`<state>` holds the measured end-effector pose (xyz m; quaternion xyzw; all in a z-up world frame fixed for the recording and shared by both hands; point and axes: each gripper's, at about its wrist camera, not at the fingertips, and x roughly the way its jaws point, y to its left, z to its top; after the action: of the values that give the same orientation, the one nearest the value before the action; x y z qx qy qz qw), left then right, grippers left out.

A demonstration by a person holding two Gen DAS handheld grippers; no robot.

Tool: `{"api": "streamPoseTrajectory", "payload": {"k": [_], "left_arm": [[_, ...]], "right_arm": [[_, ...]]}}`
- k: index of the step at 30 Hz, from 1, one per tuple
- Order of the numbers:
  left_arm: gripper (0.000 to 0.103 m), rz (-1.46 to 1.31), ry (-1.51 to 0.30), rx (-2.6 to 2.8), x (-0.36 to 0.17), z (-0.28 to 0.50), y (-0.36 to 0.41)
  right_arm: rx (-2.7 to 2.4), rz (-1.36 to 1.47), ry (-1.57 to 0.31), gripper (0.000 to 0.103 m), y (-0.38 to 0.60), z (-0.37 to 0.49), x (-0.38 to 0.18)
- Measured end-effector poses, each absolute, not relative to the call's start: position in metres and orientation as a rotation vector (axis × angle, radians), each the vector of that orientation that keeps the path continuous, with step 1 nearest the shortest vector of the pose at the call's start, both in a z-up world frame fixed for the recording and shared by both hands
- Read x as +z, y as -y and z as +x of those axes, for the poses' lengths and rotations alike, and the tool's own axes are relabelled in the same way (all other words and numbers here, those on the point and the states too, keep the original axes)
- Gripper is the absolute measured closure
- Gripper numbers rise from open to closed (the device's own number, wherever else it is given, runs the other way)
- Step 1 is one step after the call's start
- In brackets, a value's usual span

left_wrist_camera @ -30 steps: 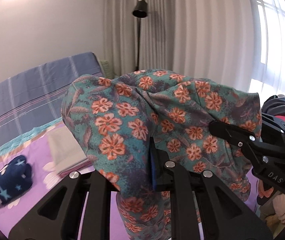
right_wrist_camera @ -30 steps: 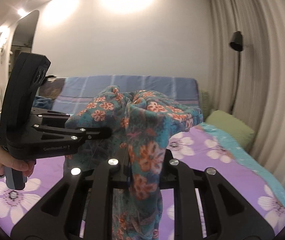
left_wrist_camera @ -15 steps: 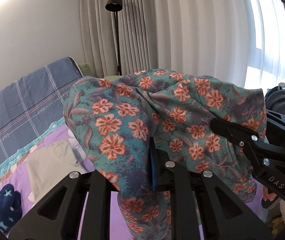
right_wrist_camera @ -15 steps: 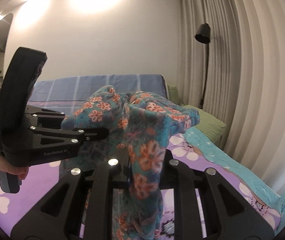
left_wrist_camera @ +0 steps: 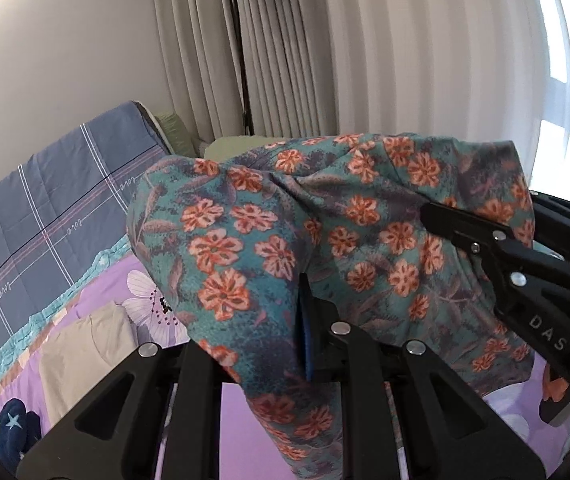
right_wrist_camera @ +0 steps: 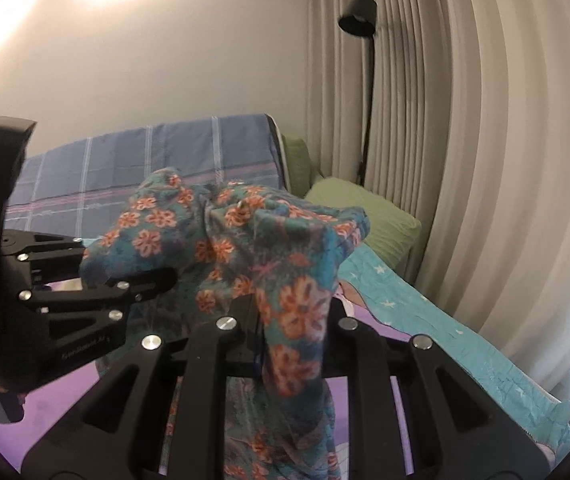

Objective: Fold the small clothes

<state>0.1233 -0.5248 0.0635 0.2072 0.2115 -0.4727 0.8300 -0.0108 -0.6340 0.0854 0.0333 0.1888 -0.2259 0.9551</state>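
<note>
A teal garment with orange flowers hangs in the air over the bed, stretched between both grippers. My left gripper is shut on one bunched edge of it, and cloth drapes over and below the fingers. In the same view my right gripper reaches in from the right, clamped on the cloth's far side. In the right wrist view the garment folds over my right gripper, which is shut on it. My left gripper comes in from the left, pinching the other edge.
A purple floral bedsheet lies below. A folded beige cloth and a navy star-print item rest at the left. A blue plaid quilt, green pillow, floor lamp and curtains stand behind.
Both grippers have swung together across the room toward the curtains, carrying the garment between them. The beige cloth and navy item have slid toward the lower left of the left wrist view.
</note>
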Motion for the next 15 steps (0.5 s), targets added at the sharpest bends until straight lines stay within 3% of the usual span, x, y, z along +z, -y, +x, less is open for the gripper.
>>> {"api": "streamPoseTrajectory", "payload": {"k": [12,13,15], "left_arm": [[0.084,0.490,-0.470,-0.951,0.045,0.150,0.575],[0.080,0.495,-0.465,-0.952,0.045,0.152,0.578],[0.062,0.515,-0.457,-0.920,0.038,0.159,0.587]], "right_arm": [[-0.537,0.089,-0.446,0.086,0.677,0.043,0.062],[-0.546,0.089,-0.450,0.086,0.681,0.044,0.061],[-0.571,0.096,-0.463,0.085,0.690,0.048,0.058]]}}
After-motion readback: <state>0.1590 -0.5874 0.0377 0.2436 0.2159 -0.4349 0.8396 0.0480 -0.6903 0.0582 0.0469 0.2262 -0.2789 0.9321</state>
